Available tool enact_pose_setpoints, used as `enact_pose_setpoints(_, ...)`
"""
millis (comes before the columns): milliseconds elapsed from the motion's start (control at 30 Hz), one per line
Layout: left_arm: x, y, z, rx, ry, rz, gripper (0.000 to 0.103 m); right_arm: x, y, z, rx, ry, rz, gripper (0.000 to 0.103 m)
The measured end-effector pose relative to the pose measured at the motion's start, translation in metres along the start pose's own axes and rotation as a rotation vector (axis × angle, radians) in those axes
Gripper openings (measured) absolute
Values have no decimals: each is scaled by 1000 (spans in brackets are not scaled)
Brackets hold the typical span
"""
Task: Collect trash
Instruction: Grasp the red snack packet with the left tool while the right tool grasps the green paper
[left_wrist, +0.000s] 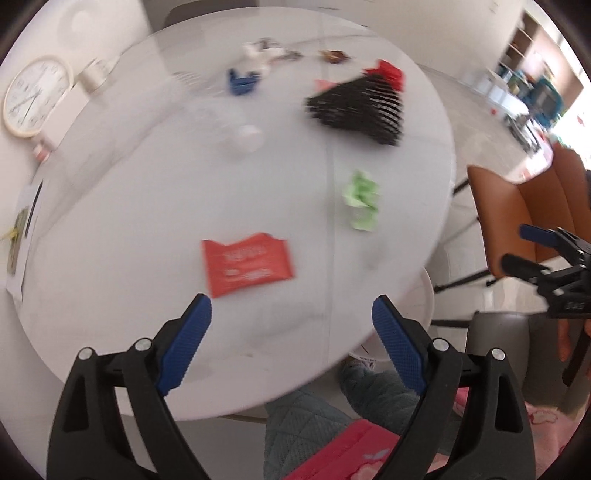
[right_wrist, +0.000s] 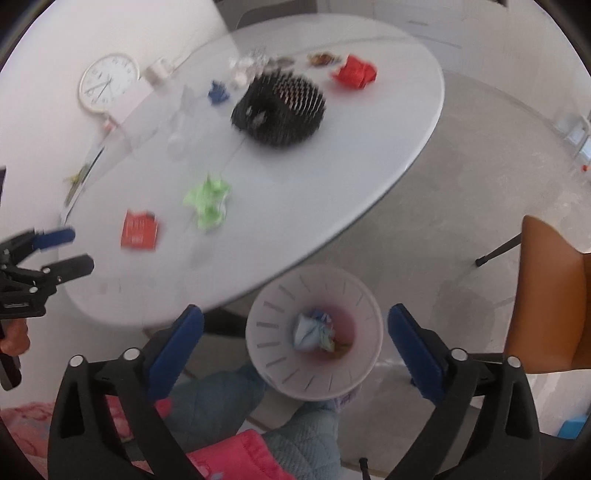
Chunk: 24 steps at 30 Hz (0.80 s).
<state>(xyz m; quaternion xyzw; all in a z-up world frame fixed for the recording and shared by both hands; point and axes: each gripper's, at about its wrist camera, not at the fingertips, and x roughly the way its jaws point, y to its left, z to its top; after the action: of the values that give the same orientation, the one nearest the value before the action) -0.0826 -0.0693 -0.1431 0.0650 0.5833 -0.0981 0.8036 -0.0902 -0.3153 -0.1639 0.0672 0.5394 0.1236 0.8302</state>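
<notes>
Clearly both tongs are spread wide and carry nothing: the left tongs (left_wrist: 291, 314) hang low in the frame just short of the red wrapper (left_wrist: 248, 263), the right tongs (right_wrist: 295, 325) above the white bin (right_wrist: 269, 306) at lower centre. The flat wrapper on the smooth table (left_wrist: 110, 258) could slide away from the pads instead of lifting. Blur makes aim uncertain. Only the right wrist view shows the bin's crumpled contents and the black basket's (right_wrist: 280, 107) opening; the green paper wad (left_wrist: 362, 199) sits mid-table.
</notes>
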Motion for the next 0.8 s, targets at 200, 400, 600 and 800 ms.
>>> enact_pose_setpoints(200,16,30,7,-59,6,-16,85,-2,17,25,21,-39,-21,101)
enact_pose_setpoints(400,45,44,11,-141,52,-51,85,19,44,34,9,-16,-14,101)
enact_pose_setpoints(600,78,35,18,-146,84,5,85,50,67,46,-47,17,-20,101)
enact_pose_setpoints(800,106,31,21,-165,120,53,85,72,84,59,-120,34,-105,101)
